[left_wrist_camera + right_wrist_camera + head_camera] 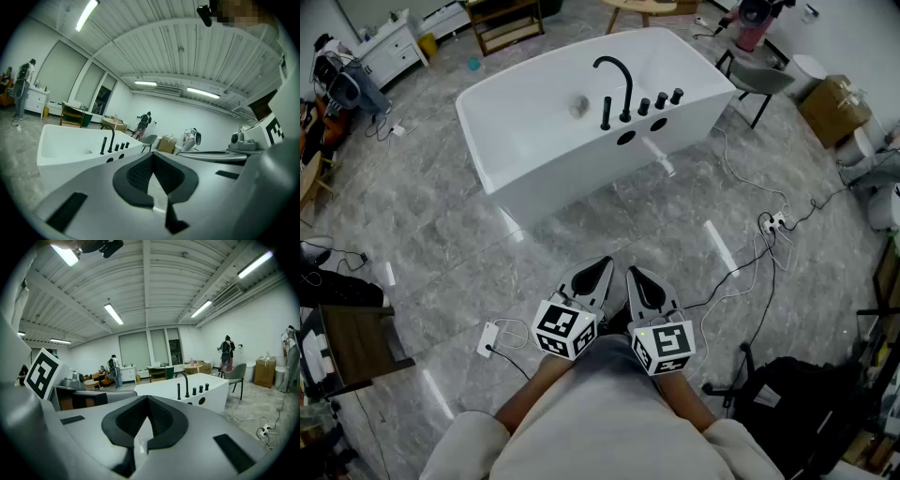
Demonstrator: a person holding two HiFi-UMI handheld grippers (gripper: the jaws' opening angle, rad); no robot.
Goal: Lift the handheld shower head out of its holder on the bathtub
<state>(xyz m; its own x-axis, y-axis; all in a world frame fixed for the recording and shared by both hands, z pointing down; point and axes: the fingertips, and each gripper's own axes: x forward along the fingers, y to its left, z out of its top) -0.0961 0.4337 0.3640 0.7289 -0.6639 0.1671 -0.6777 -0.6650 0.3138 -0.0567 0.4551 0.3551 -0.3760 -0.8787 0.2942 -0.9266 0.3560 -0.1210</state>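
Observation:
A white freestanding bathtub stands a few steps ahead on the grey floor. On its near rim is a black set: the slim upright handheld shower head in its holder, a curved spout and three knobs. The shower head also shows far off in the left gripper view and the right gripper view. My left gripper and right gripper are side by side close to my body, both shut and empty, well short of the tub.
Cables and a power strip lie on the floor at the right, a small white box at the left. A grey chair stands by the tub's right end. A black chair base and a wooden table flank me. People stand far off.

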